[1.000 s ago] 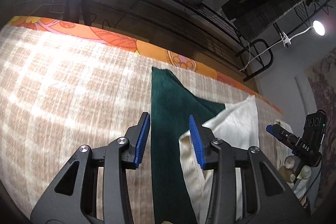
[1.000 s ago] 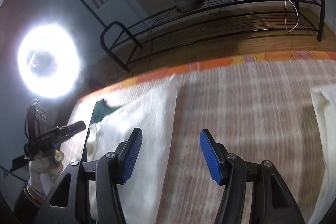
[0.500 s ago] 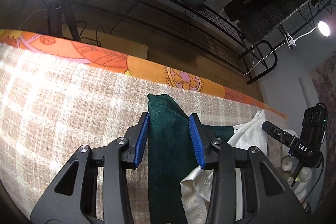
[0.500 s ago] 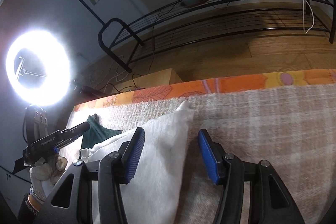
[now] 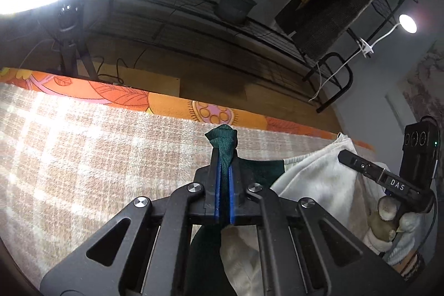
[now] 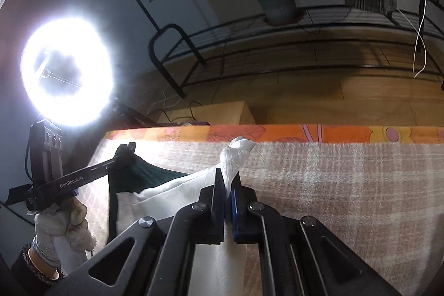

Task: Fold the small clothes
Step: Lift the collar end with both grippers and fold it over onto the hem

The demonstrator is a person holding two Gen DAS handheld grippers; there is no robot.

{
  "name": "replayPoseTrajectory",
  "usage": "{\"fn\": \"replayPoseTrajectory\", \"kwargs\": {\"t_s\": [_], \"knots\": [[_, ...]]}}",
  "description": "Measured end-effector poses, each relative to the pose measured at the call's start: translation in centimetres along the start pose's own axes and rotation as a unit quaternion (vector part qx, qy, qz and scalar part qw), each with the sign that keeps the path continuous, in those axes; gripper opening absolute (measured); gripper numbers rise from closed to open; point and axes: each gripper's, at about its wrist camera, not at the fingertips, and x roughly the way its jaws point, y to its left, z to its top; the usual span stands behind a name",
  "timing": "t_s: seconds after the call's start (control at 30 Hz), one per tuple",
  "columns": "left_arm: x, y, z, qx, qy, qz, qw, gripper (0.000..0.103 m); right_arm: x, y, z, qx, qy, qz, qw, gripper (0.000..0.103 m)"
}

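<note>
While both pairs of jaws bite at once: two far corners of one garment pinched, one per hand.
Left grip: my left gripper (image 5: 223, 174) is clamped on the dark green knit corner (image 5: 222, 139), a bunched tip poking out past the blue pads.
Right grip: my right gripper (image 6: 227, 186) is clamped on the cream-white woven corner (image 6: 236, 154), its tip standing up twisted between the fingers.
Garment: the green and white panels look like parts of one small piece, white fabric (image 5: 316, 179) overlapping the green; I cannot tell its exact type.
Location: it lies on the beige-and-white checked woven blanket (image 5: 83, 157), near the far edge where the orange floral sheet (image 5: 166, 104) shows.
Why corners: holding both far corners lets the edge travel as one straight line, so the fold should land square.
Other hand seen: right gripper handle in a gloved hand (image 5: 388, 224) at the edge of the left view.
Stage, my judgement: grasp made, fold not yet carried over.
Risk: bunched tips may slip or drag a crease.
</note>
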Motion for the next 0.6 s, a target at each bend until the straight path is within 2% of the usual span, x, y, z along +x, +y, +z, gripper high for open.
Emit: {"fn": "replayPoseTrajectory", "kwargs": {"t_s": [0.3,0.43,0.6], "knots": [[-7.4,-3.0,-2.9,0.024,-0.018,-0.020,0.9994,0.002,-6.0,3.6,-0.9,-0.023,-0.024,0.013,0.999,0.000],[-10.7,-5.0,-5.1,0.044,-0.022,-0.023,0.9985,0.002,-9.5,5.6,-2.9,-0.039,-0.024,0.012,0.999,0.000],[-14.7,-6.3,-9.6,0.063,-0.030,-0.022,0.9973,0.002,-13.9,8.2,-7.0,-0.068,-0.022,0.007,0.997,0.000]]}}
